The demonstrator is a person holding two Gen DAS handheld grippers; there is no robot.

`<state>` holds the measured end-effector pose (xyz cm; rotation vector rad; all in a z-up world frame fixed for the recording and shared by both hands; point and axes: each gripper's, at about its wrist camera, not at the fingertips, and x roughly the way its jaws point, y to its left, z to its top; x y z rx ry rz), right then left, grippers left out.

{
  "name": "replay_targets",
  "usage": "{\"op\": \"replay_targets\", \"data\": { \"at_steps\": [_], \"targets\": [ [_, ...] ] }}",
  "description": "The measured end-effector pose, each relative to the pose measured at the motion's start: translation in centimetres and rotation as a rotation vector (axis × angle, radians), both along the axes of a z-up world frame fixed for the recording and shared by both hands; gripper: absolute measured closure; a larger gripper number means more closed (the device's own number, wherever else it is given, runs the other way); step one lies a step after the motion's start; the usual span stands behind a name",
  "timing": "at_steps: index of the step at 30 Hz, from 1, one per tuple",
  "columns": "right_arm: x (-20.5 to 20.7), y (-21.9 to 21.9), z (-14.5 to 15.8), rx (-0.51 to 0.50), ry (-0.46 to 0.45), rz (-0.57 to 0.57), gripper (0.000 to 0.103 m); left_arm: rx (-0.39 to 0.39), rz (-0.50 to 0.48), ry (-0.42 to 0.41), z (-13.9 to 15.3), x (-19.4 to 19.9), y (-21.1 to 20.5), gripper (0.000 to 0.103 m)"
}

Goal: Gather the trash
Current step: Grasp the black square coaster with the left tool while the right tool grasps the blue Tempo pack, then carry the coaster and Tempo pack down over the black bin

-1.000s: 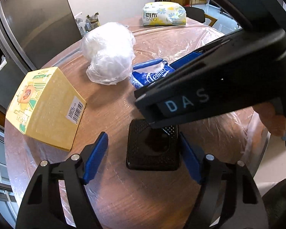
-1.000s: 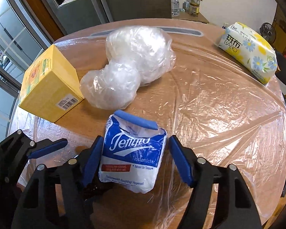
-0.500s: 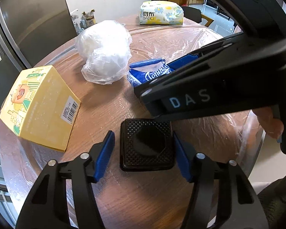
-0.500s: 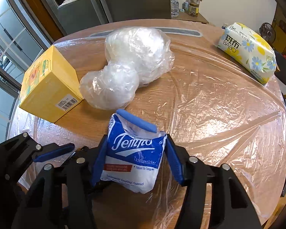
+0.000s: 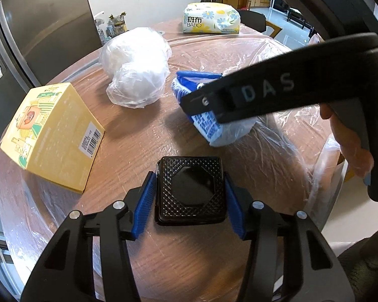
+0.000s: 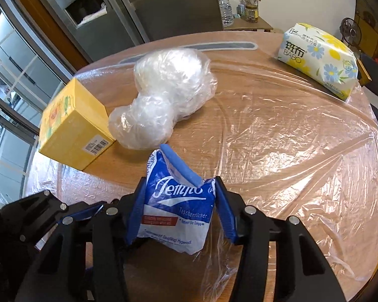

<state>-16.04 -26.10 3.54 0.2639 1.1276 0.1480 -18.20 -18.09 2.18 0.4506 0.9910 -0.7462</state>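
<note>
My left gripper point(image 5: 189, 201) is shut on a black square container point(image 5: 190, 192) that rests on the round wooden table point(image 5: 138, 136). My right gripper point(image 6: 179, 209) is shut on a blue and white Tempo tissue pack point(image 6: 176, 209) and holds it tilted, lifted off the table; the pack also shows in the left wrist view point(image 5: 209, 123), under the right gripper's black body. A crumpled clear plastic bag point(image 6: 163, 100) and a yellow carton point(image 6: 73, 125) lie beyond both grippers.
A flowered BABO tissue pack point(image 6: 317, 58) lies at the table's far right edge. Clear plastic film point(image 6: 302, 138) covers the table. A steel fridge point(image 6: 138, 12) stands behind it. The left gripper's frame point(image 6: 37, 216) is at the lower left of the right wrist view.
Both grippers have closed from open: the left onto the black container, the right onto the Tempo pack. The right gripper has lifted the pack off the table.
</note>
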Motion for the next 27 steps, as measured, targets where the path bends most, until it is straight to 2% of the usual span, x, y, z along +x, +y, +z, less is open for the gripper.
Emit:
{"op": "replay_targets", "data": {
  "at_steps": [9,27],
  "targets": [
    [-1.5,-1.3,0.8,0.013,-0.027,-0.018,0.052,-0.03,0.044,-0.016,1.0,-0.9,1.5,0.05],
    [-6.2,-1.2,2.4,0.016,-0.065,0.012,0.053,-0.058,0.203,-0.042,2.1,-2.7,5.4,0.05]
  ]
}}
